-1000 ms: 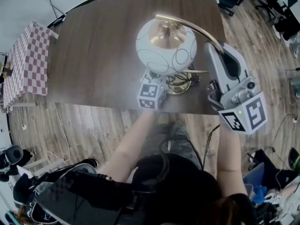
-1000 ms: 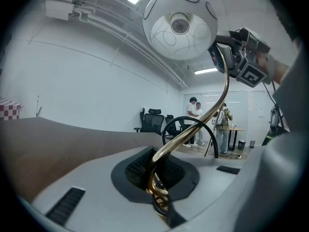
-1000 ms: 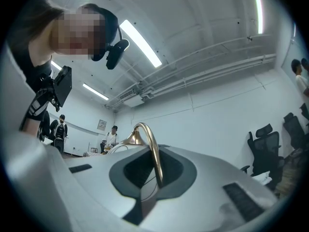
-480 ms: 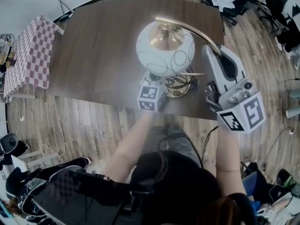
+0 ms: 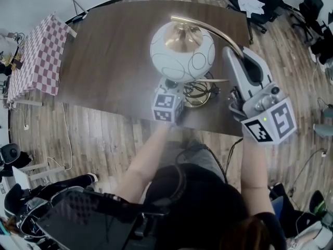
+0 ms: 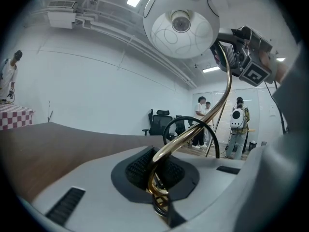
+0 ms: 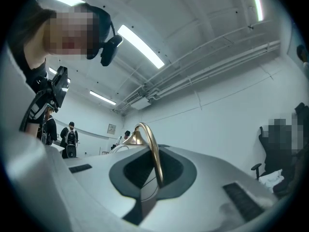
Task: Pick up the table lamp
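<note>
Table lamp (image 5: 182, 51), held over the near edge of the desk (image 5: 114, 56). The grips are shown in the gripper views alone: left gripper (image 6: 159, 185) jaws pinched on the coiled brass stem (image 6: 155, 199), right gripper (image 7: 155, 175) jaws pinched on the curved brass arm (image 7: 153, 151).

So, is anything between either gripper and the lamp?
Nothing visible. Both are already on it: the left gripper is shut on the brass stem of the lamp low near its base. The right gripper is shut on the stem's curved upper part, beside the white shade.
</note>
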